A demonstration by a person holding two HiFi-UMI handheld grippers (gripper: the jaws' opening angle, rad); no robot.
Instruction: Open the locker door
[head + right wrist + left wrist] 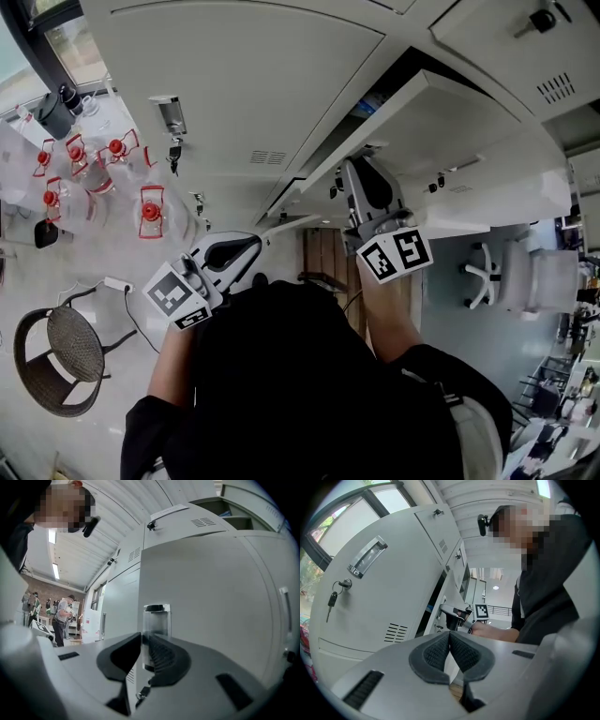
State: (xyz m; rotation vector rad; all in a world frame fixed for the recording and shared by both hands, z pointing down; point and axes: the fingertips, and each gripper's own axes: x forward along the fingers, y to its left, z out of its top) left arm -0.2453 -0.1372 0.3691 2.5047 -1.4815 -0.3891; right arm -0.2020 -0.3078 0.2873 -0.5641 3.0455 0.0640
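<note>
Right gripper [142,639] clamped on handle [156,617] of ajar locker door [211,588]; left gripper [450,638] closed, empty.

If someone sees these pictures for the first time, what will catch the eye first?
The right tongs are closed on the clear handle of a pale locker door, which stands ajar at the middle. The left tongs are shut and empty, and red-lidded jars stand at far left.
</note>
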